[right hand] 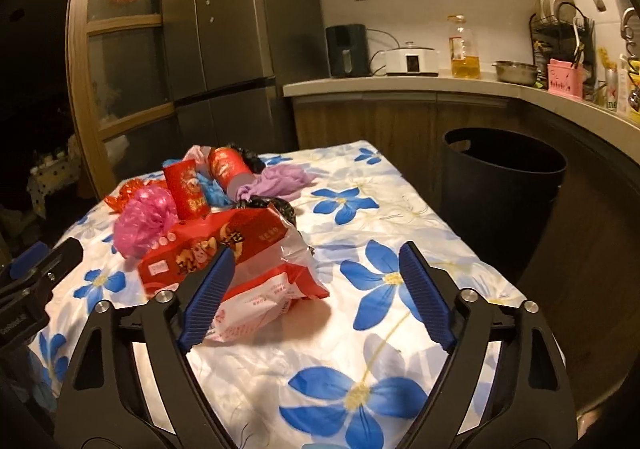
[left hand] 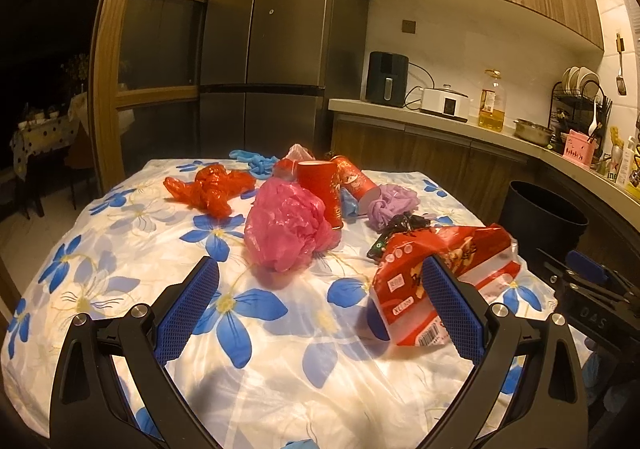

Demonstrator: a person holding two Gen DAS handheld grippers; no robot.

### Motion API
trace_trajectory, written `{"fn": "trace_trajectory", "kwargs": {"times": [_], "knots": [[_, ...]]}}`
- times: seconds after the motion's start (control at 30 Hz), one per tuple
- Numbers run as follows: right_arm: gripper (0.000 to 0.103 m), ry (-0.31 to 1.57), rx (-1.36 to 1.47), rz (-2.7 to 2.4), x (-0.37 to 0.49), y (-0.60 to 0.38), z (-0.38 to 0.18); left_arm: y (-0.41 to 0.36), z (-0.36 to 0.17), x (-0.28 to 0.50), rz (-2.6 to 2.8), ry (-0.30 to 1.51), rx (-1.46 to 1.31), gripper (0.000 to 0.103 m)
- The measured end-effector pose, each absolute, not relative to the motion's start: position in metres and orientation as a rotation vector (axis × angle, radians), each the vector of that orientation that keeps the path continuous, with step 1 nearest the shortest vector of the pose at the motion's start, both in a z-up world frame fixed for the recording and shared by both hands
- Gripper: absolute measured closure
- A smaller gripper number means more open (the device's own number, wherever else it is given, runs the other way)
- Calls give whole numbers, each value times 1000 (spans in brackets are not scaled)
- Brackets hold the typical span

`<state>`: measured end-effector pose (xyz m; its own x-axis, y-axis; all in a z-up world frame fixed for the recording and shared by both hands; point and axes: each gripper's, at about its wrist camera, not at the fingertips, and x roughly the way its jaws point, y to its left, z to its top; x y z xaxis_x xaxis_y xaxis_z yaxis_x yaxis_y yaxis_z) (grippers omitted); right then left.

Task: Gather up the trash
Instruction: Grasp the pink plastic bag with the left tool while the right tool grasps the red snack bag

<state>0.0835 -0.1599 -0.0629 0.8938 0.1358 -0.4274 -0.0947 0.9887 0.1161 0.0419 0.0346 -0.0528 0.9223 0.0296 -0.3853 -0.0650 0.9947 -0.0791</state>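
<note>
A red and white snack package [left hand: 472,249] [right hand: 192,257] lies on the flowered tablecloth [left hand: 120,249] near its right side. My left gripper [left hand: 320,263] stands open, and its right finger overlaps the package's near end. My right gripper [right hand: 318,249] is open too; the package's crumpled end reaches between its fingers beside the left one, and the right finger is clear of it. Behind lie a pink bag [left hand: 284,229], an orange bag [left hand: 212,189], a red cup [left hand: 322,185], a red can [left hand: 356,177] and a purple bag [left hand: 390,205].
A black bin [right hand: 500,185] [left hand: 540,221] stands on the floor just past the table's right edge. Blue gloves [left hand: 256,161] and a black wrapper [left hand: 400,229] also lie on the cloth. A fridge [left hand: 272,49] and a counter [right hand: 400,85] with appliances stand behind.
</note>
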Motion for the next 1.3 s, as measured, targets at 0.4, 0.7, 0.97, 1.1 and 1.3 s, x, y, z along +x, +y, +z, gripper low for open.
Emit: {"fn": "trace_trajectory", "kwargs": {"times": [0.4, 0.7, 0.97, 1.1, 1.3], "knots": [[69, 478, 78, 245, 123, -146, -83, 54, -60, 78, 123, 402, -95, 5], [88, 460, 82, 306, 113, -148, -82, 56, -61, 90, 142, 410, -81, 8], [88, 387, 147, 281, 96, -172, -54, 59, -60, 104, 163, 403, -77, 11], [88, 389, 160, 252, 96, -180, -49, 62, -65, 127, 196, 439, -66, 30], [88, 374, 170, 226, 97, -187, -44, 68, -83, 153, 174, 552, -98, 48]]}}
